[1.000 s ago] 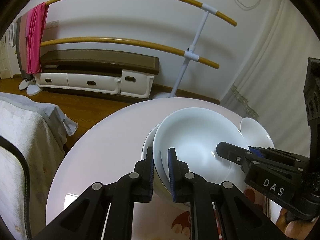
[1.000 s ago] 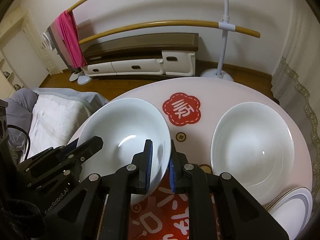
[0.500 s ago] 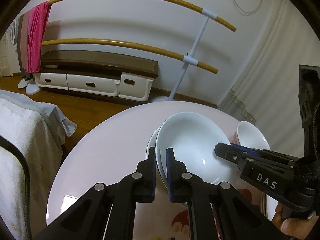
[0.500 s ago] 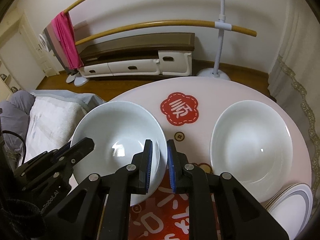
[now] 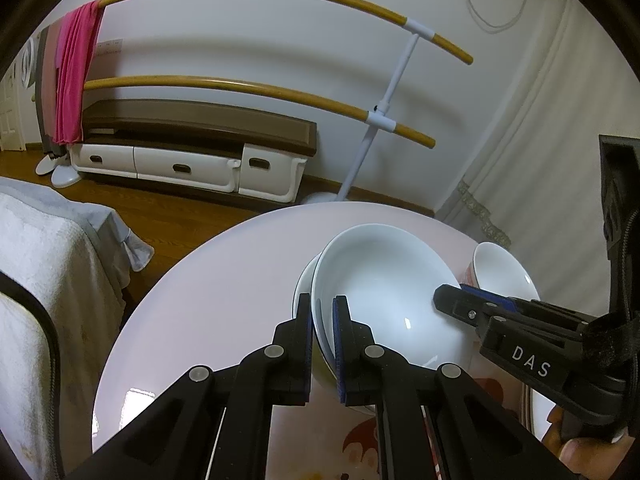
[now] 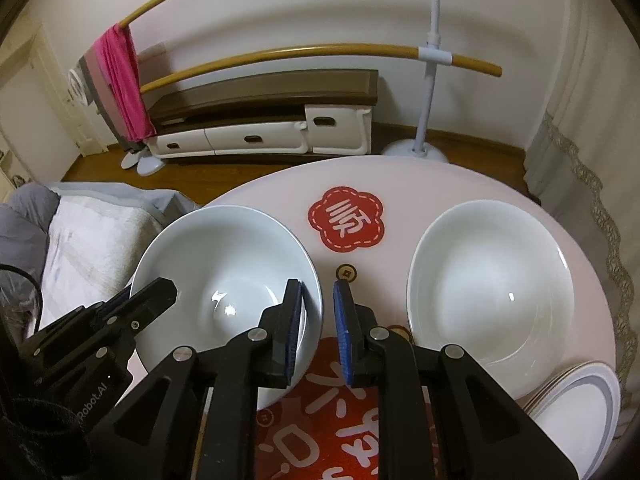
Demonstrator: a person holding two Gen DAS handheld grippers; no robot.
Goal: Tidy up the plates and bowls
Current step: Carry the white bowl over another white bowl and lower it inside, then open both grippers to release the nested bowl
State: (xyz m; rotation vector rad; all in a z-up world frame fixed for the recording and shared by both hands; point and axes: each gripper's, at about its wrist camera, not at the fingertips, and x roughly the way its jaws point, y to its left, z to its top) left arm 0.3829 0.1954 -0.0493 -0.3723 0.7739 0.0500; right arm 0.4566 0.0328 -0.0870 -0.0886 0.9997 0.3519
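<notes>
A large white bowl [image 5: 380, 300] sits nested in a second white bowl [image 5: 306, 280] on the round pink table [image 5: 224, 280]. My left gripper [image 5: 322, 312] is shut on the top bowl's near rim. My right gripper [image 6: 318, 300] straddles the same bowl's [image 6: 224, 264] right rim; its jaws stand a little apart, open. It also shows in the left wrist view [image 5: 452, 300] at that rim. Another large white bowl [image 6: 488, 280] sits alone to the right, seen too in the left wrist view [image 5: 500, 270].
A stack of grey-rimmed plates [image 6: 580, 412] lies at the table's right front edge. Red decals [image 6: 345, 219] mark the tabletop. A bed [image 5: 44, 280] stands left of the table. A low cabinet [image 5: 192, 148] and drying rack [image 5: 376, 116] stand behind.
Both grippers pulled back and the bowl settled lower onto the one beneath. My right gripper's jaws have spread apart, letting go of the rim. The left stays shut.
</notes>
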